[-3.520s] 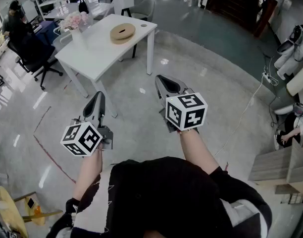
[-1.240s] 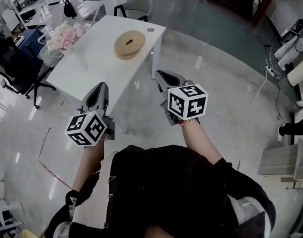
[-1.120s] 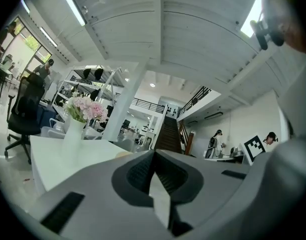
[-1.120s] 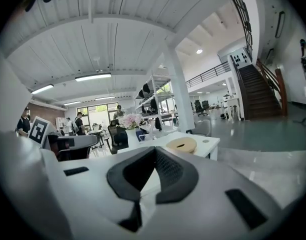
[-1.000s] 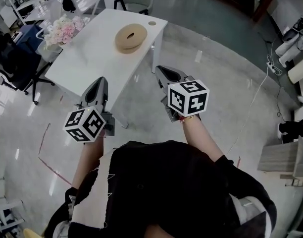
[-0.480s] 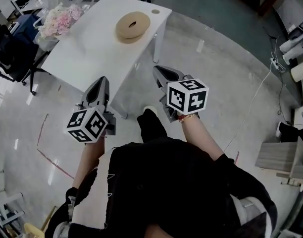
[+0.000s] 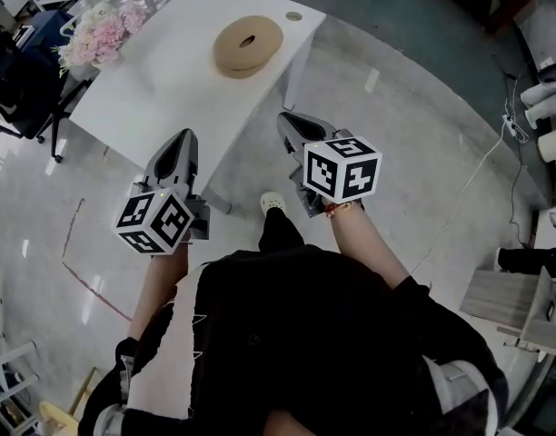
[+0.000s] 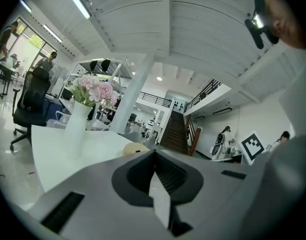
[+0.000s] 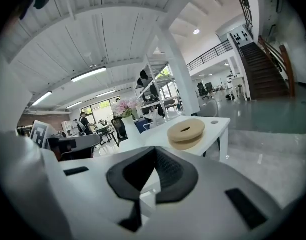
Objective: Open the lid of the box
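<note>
both your tools are shut, nothing in them: left tool (image 7: 182, 140) has its jaws together in the left gripper view (image 8: 154, 154), and right tool (image 9: 155, 151) has its jaws together too, no gap showing. you hold both in the air in front of your body, pointing toward the desk (image 7: 160, 89), right tool (image 7: 290, 123) over the floor (image 7: 396, 134), left tool's tip showing against the desk's near edge in the head view. neither touches the box.

round box (image 7: 248, 45) is tan and sits on the white desk toward its far right end, near the corner, well apart from both tools. it's a flat disc, so no long axis in plan. it lies flat with the lid (image 7: 260, 33) on, facing up, an oval hole in the lid's middle. the right gripper view shows it (image 9: 186, 132) ahead and a bit right of the jaws. the left gripper view only catches a sliver (image 8: 135, 148) over the tool body.

pink flowers (image 7: 101, 33) in a white vase (image 8: 75, 129) are at the desk's far left end, apart from the box. your shoe (image 7: 273, 203) shows on the floor between the tools.
</note>
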